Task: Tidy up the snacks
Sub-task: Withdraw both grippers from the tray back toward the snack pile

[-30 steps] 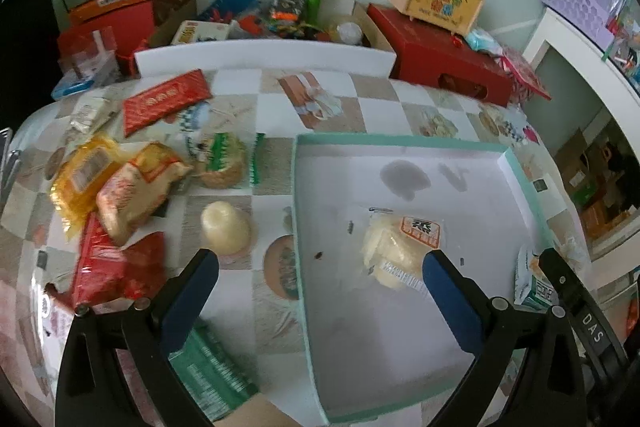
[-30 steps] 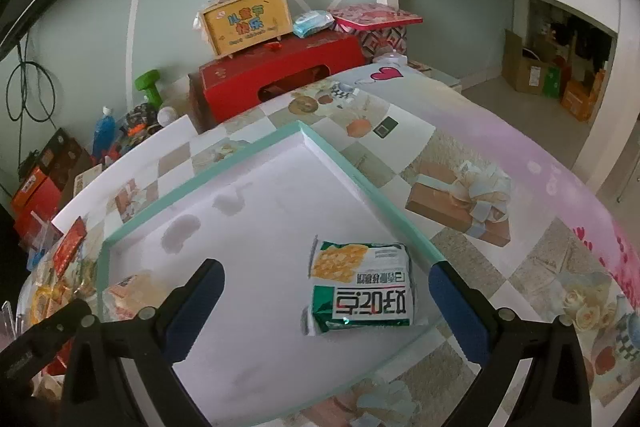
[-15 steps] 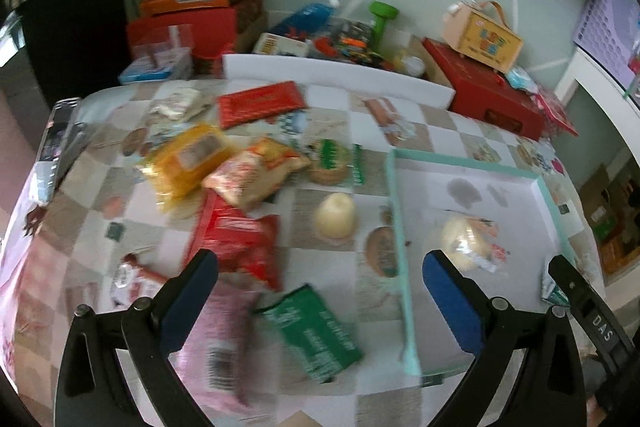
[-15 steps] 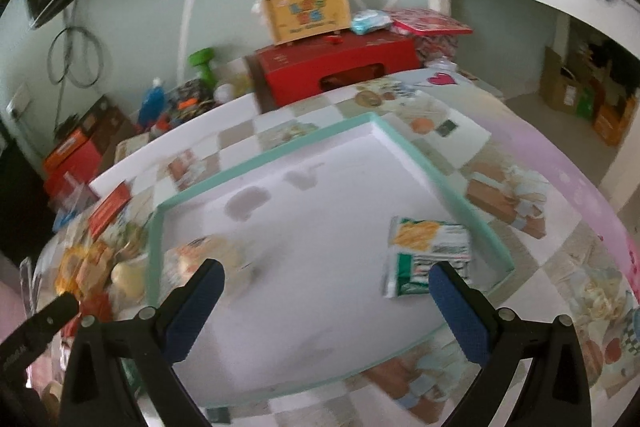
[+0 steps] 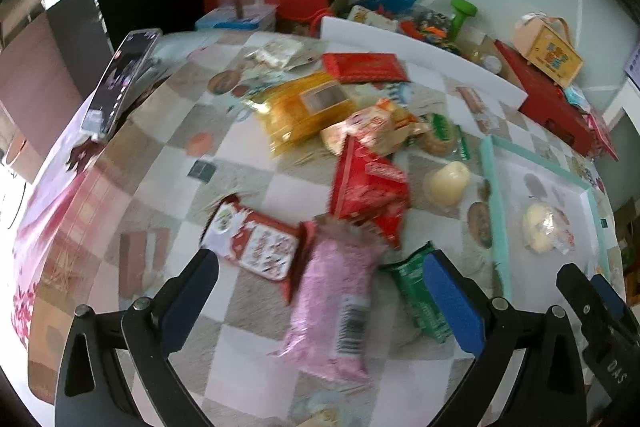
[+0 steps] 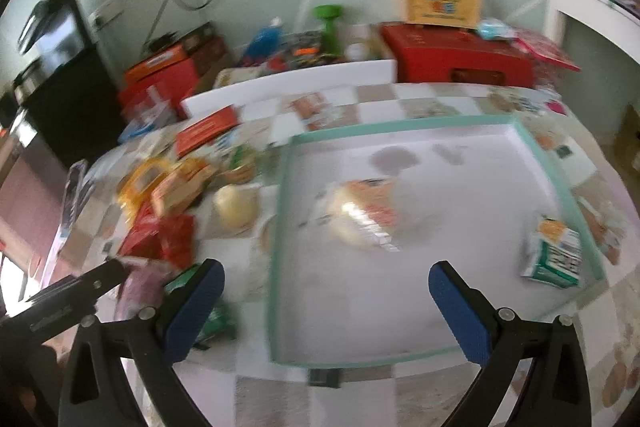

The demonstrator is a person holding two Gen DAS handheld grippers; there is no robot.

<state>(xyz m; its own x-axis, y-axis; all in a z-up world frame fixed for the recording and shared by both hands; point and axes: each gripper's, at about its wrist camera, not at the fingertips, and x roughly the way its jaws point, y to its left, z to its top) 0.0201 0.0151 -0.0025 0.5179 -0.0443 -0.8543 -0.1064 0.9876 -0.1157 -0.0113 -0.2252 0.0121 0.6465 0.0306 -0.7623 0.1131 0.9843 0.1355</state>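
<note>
My left gripper (image 5: 320, 303) is open and empty, hovering over a pink snack packet (image 5: 334, 307) that lies between its fingers. Around it lie a red-white packet (image 5: 256, 243), a red bag (image 5: 370, 193), a green packet (image 5: 420, 295), a yellow bag (image 5: 302, 111) and a pale bun (image 5: 448, 181). My right gripper (image 6: 326, 311) is open and empty above the near edge of the teal-rimmed white tray (image 6: 280, 227). The tray holds a wrapped bun (image 6: 356, 213) and a green-yellow packet (image 6: 554, 253). The tray also shows in the left wrist view (image 5: 496, 211).
A phone (image 5: 120, 79) lies at the table's left edge. Red boxes (image 6: 456, 55), a yellow box (image 6: 440, 1), a green dumbbell (image 6: 328, 23) and a white board (image 6: 288, 87) stand behind the table. The right gripper shows at the left view's lower right (image 5: 592, 303).
Both grippers have swung left. The left view has moved from the tray to the loose snack pile, with the pink packet now between its fingers. The right view now takes in the pile.
</note>
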